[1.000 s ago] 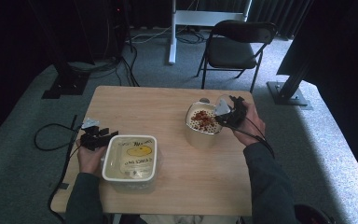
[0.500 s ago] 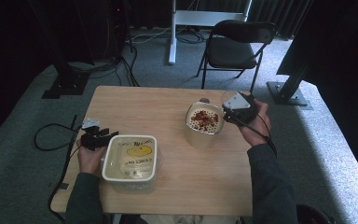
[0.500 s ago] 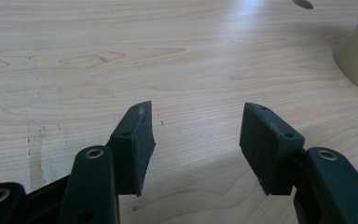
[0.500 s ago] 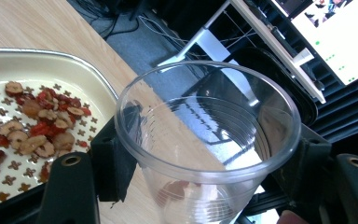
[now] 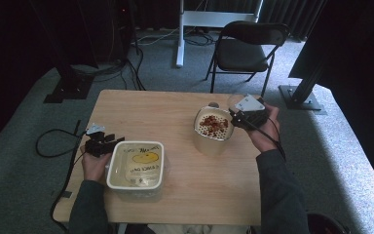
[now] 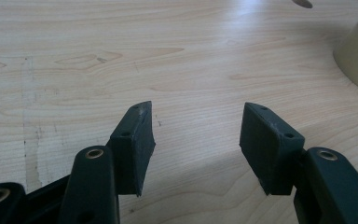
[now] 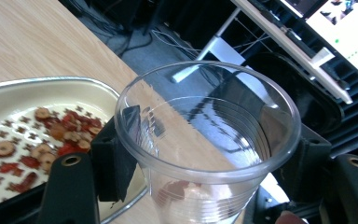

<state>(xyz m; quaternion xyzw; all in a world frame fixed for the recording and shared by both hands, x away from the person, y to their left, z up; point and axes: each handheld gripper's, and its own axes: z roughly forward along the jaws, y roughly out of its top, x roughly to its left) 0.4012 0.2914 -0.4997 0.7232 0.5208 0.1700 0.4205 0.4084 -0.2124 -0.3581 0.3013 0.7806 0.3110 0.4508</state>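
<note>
On the tabletop (image 5: 175,112), a lidded tub (image 5: 136,165) stands near the front left corner. The left hand-held gripper (image 5: 108,145) lies just beside the tub's left rear corner, at the left edge. A bowl of dried fruit pieces (image 5: 213,129) stands toward the right edge. The right hand-held gripper (image 5: 238,117) is just beside the bowl, on its right, with a cup (image 7: 205,140) between its jaws. A chair (image 5: 246,48) stands on the floor behind the tabletop's far edge.
</note>
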